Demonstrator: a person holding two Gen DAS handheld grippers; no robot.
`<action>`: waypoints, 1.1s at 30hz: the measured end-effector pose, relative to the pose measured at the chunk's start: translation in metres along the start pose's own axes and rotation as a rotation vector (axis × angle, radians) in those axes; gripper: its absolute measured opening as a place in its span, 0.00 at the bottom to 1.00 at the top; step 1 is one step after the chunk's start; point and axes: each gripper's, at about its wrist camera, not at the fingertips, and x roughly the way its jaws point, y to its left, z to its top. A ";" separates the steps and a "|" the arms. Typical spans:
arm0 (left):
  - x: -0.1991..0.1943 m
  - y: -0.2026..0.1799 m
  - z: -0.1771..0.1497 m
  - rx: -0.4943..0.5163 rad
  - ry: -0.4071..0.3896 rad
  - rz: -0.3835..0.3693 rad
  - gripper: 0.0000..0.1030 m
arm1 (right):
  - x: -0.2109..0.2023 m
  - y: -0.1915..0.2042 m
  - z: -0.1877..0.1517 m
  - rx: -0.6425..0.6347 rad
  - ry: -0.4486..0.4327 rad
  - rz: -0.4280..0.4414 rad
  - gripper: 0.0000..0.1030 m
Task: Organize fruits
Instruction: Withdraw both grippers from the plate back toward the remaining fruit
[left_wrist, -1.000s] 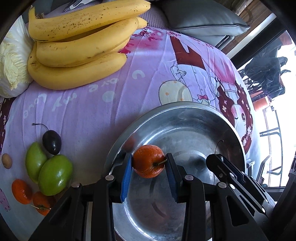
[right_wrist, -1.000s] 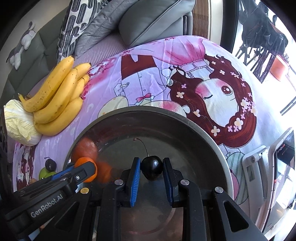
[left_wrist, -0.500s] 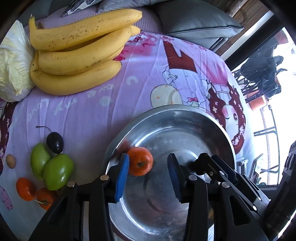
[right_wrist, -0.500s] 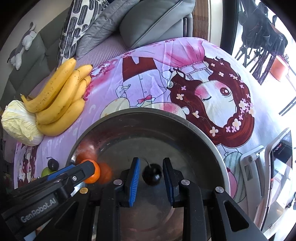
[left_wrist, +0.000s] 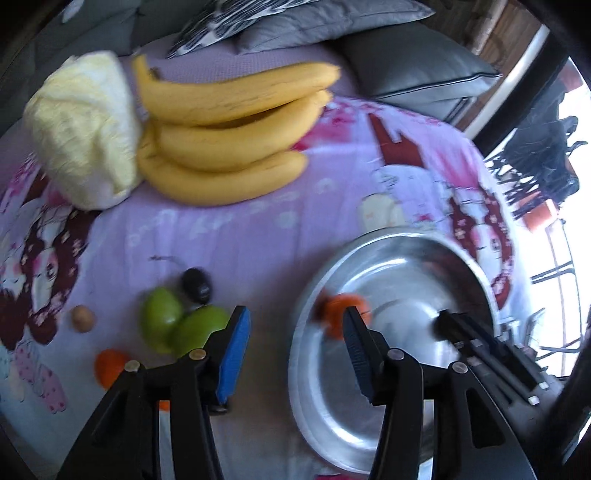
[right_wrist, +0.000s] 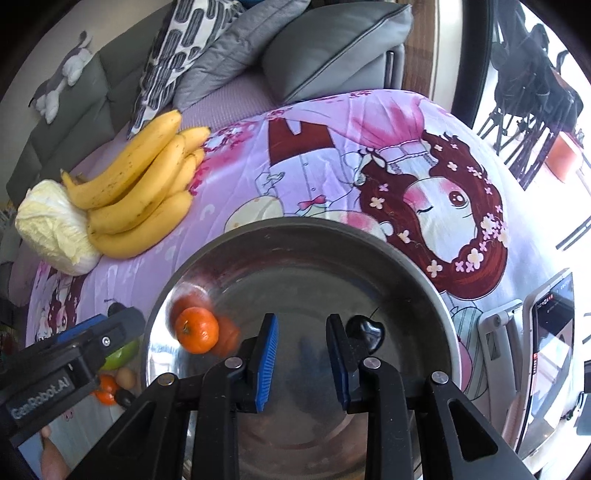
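A steel bowl (right_wrist: 424, 269) (left_wrist: 469, 269) holds an orange tangerine (right_wrist: 196, 329) (left_wrist: 341, 308) at its left side and a dark cherry (right_wrist: 369, 328) at the right. My right gripper (right_wrist: 301, 349) is open and empty above the bowl, the cherry just right of it. My left gripper (left_wrist: 293, 345) is open and empty over the bowl's left rim. On the cloth to its left lie two green fruits (left_wrist: 177, 325), a dark cherry (left_wrist: 196, 284), another tangerine (left_wrist: 110, 365) and a small brown fruit (left_wrist: 82, 317).
A bunch of bananas (left_wrist: 229, 136) (right_wrist: 140, 195) and a pale cabbage (left_wrist: 85, 133) (right_wrist: 55, 225) lie at the far left of the pink cartoon cloth (right_wrist: 332, 166). Grey cushions (right_wrist: 325, 48) stand behind. A phone on a stand (right_wrist: 552, 332) is at the right.
Both grippers opened and let go: the tangerine and the cherry now lie in the bowl. My left gripper swung left toward the loose fruits. My right gripper pulled back a little.
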 end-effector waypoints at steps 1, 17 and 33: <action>0.001 0.007 -0.003 -0.008 0.007 0.013 0.51 | 0.000 0.001 -0.001 -0.004 0.001 0.001 0.29; -0.015 0.038 -0.022 -0.036 -0.042 0.024 0.53 | -0.005 0.011 -0.010 -0.053 -0.001 -0.013 0.29; -0.017 0.045 -0.027 -0.039 -0.091 0.059 0.85 | 0.004 0.020 -0.018 -0.095 0.017 -0.026 0.84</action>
